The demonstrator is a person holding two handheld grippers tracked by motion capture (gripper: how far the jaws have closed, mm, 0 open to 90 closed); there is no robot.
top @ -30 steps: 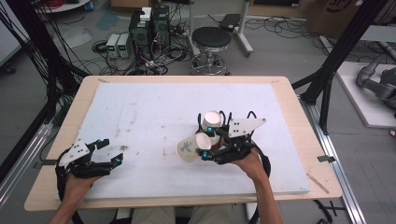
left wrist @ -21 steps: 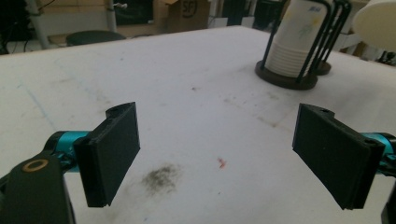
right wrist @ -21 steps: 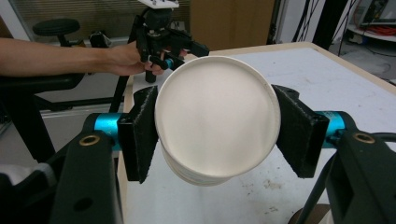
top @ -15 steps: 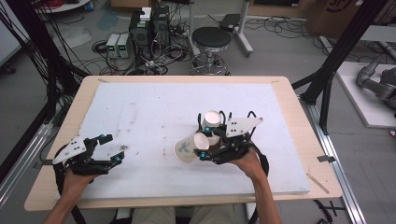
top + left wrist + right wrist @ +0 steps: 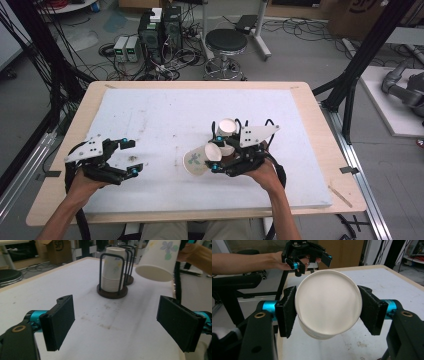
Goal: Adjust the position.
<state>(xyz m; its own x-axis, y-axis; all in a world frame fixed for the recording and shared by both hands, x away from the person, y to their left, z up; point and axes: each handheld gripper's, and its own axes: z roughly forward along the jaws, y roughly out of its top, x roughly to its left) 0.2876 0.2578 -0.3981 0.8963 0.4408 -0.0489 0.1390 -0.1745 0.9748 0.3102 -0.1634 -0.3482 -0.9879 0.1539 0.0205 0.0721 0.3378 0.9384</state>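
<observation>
Two hand-held grippers work over one white-topped counter (image 5: 165,115). The right hand-held gripper (image 5: 328,306) has its two black jaws clamped on the sides of one paper cup (image 5: 328,302), held tilted above the counter near its middle, with the open mouth turned toward the left hand-held gripper (image 5: 129,156). In the left gripper view the cup's white wall carries a printed blue flower with green leaves. No lettering on the cups can be read. The left hand-held gripper has its jaws spread wide with nothing between them, above the counter's near left part.

Two dark wire cup holders stand just behind the held cup: the nearer holder (image 5: 112,291) contains a nested stack of cups (image 5: 113,272), and the farther holder (image 5: 129,280) stands close behind it.

Compared with the earlier frames, the left hand-held gripper has risen slightly and moved a little toward the centre; the right hand-held gripper and its cup are unchanged.
</observation>
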